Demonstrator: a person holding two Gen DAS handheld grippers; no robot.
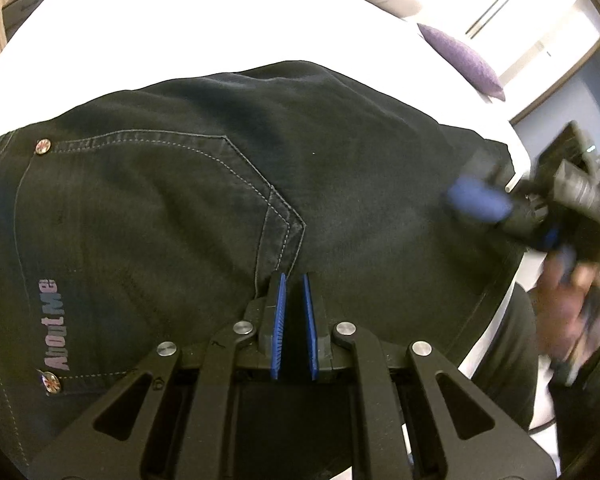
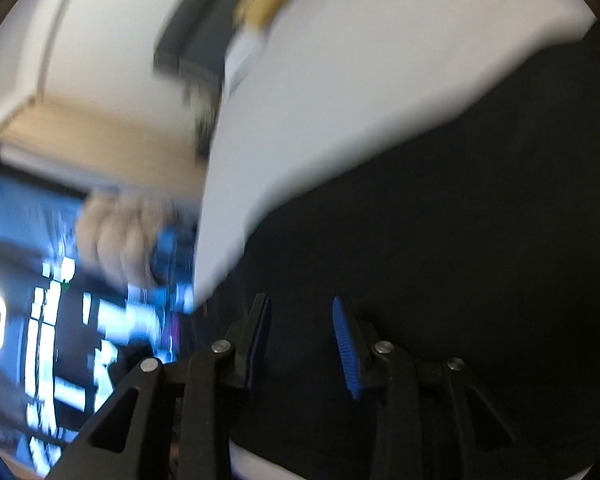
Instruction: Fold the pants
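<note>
Right hand-held gripper (image 1: pixel 480 200) blurred over dark pants (image 1: pixel 204 184)

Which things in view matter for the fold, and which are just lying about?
In the job:
- black pants
- left gripper, jaws nearly shut over the pants
- right gripper, blurred, jaws apart above the pants

Lying about:
- purple cushion
- white bed surface
- lit screen, blurred

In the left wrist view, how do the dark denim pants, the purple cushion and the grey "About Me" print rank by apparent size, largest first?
1. Dark denim pants, largest by far.
2. Purple cushion and grey "About Me" print: they look alike. The cushion lies farther from the camera, so I leave them unranked.
</note>
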